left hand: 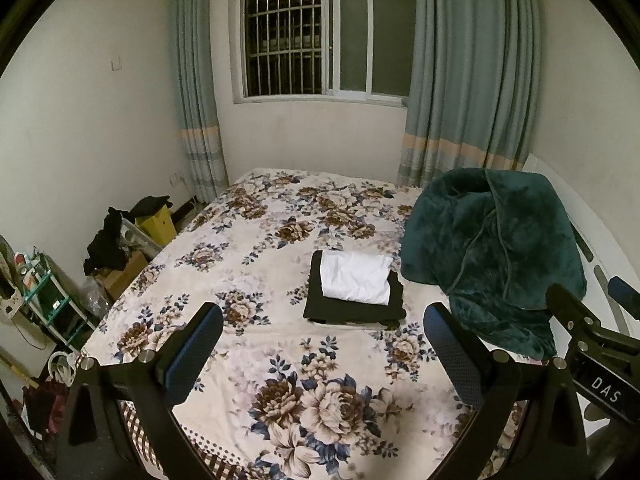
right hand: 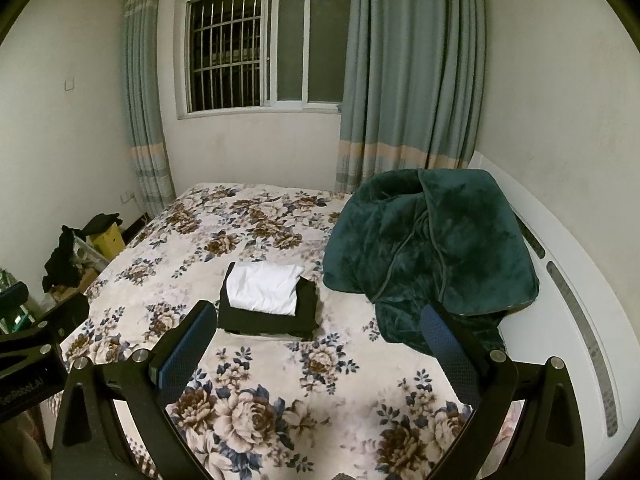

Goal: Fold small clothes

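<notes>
A folded white garment lies on top of a folded black garment in the middle of the floral bed. The same stack shows in the right wrist view, white on black. My left gripper is open and empty, held above the near part of the bed, short of the stack. My right gripper is open and empty too, just to the right of the left one. Neither touches the clothes.
A crumpled dark green blanket lies at the bed's right side, also seen in the right wrist view. A white headboard runs along the right. Boxes and dark clothes and a small shelf stand on the floor at the left.
</notes>
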The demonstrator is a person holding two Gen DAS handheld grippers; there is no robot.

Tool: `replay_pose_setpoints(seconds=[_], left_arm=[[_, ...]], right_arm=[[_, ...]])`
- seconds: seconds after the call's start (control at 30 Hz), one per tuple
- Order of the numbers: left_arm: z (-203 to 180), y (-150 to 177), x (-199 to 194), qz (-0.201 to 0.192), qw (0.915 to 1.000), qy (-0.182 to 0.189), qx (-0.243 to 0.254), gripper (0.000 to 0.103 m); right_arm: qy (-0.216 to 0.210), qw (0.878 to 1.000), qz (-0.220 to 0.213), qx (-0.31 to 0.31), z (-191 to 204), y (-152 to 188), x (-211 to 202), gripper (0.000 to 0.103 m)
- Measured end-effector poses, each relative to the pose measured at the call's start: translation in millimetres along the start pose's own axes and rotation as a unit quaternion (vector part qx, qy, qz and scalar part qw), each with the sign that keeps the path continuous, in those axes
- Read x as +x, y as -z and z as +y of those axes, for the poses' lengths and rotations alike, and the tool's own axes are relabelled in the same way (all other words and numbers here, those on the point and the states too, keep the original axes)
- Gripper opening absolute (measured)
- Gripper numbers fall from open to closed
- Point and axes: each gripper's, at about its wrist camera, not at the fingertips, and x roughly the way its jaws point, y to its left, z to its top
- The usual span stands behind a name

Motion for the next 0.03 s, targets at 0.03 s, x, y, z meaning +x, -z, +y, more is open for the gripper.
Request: replay_pose_setpoints(seconds=[0.03], left_arm=[[-1.4,0.0,0.0,0.000,1.0000,0.000,0.001,0.103]], right_arm=[[0.000,1.000,0.000,0.000,0.8,0.8,-0.6,0.103]])
